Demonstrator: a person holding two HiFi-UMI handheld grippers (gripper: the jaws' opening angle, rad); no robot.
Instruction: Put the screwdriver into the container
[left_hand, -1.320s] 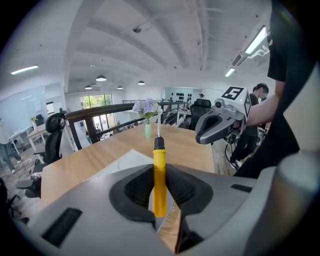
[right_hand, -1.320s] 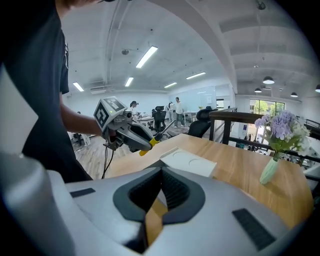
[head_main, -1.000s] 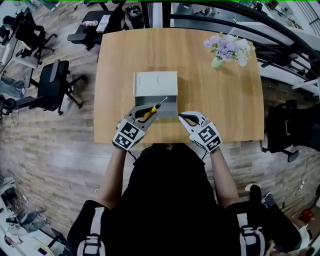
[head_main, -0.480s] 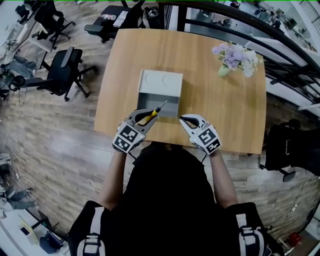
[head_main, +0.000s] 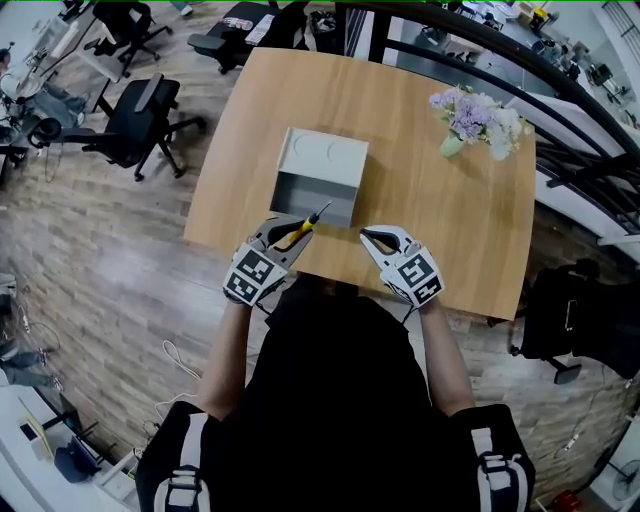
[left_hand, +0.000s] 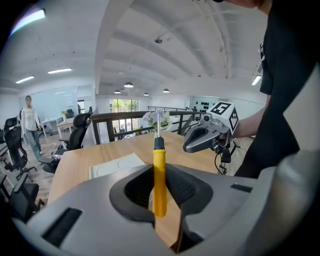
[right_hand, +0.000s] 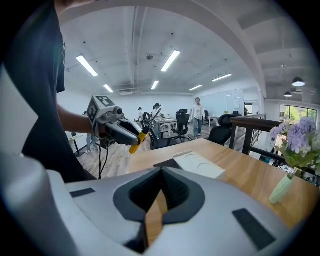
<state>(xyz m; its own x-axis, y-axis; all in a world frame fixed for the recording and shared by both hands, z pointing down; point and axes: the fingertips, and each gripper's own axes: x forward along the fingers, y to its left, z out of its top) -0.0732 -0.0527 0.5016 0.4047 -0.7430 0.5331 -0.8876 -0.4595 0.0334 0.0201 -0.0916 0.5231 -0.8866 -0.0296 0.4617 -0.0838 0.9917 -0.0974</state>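
**Tally of table and floor**

One wooden table (head_main: 430, 210). On it, one grey container (head_main: 322, 158) near the middle and one vase of flowers (head_main: 478, 115) far right. At the near edge, two grippers: left gripper (head_main: 287, 229), right gripper (head_main: 367, 236). One yellow-handled screwdriver (head_main: 303, 228). On the floor, at least three black office chairs (head_main: 150, 105) far left, one more near right.
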